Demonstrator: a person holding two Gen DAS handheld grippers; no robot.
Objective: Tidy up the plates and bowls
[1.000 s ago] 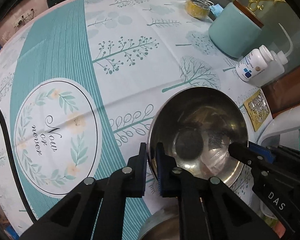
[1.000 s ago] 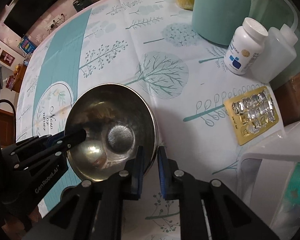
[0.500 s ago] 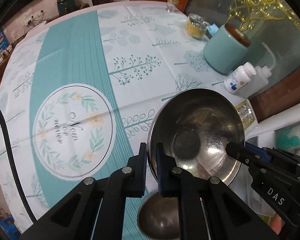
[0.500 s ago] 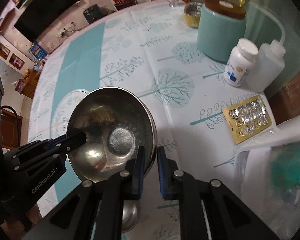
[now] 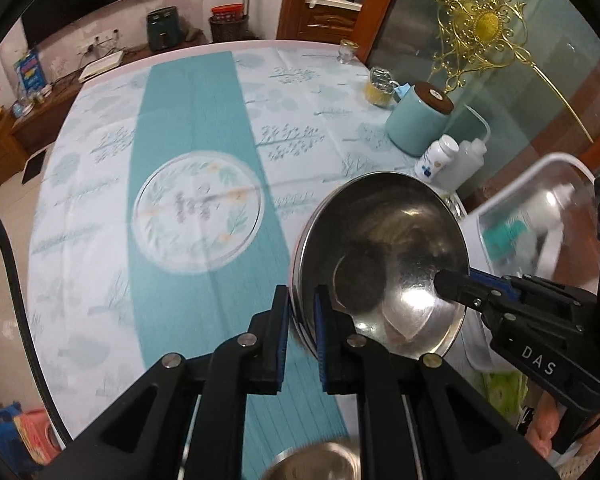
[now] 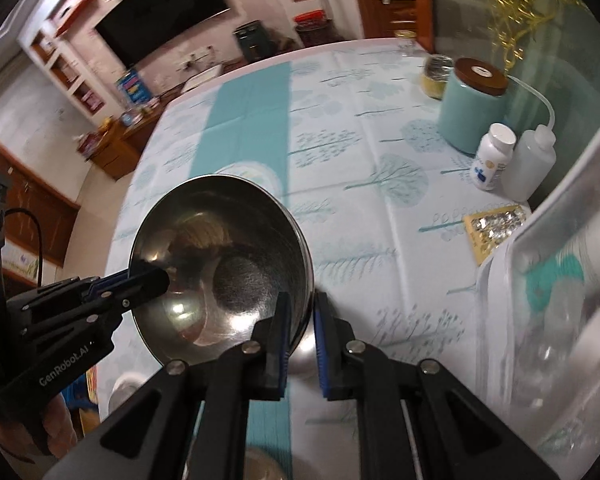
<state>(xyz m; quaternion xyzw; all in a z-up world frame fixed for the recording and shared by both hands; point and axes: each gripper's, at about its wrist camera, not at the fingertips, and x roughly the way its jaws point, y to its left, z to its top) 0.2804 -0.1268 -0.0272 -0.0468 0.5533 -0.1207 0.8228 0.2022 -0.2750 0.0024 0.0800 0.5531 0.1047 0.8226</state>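
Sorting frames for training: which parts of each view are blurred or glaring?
Left wrist view: steel bowl and left gripper sharp, glare spot inside; plastic bin smeared. Right wrist view: bin and room blurred; right gripper crisp.

Round table (image 5: 100,208), teal canister (image 5: 414,128), pill bottle (image 5: 436,158), possibly blister pack (image 6: 494,226)

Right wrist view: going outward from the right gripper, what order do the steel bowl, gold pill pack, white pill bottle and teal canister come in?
From the right gripper:
1. Steel bowl, pinched at its rim between the fingers.
2. Gold pill pack, on the cloth to the right.
3. White pill bottle, farther back on the right.
4. Teal canister, just behind the bottle.
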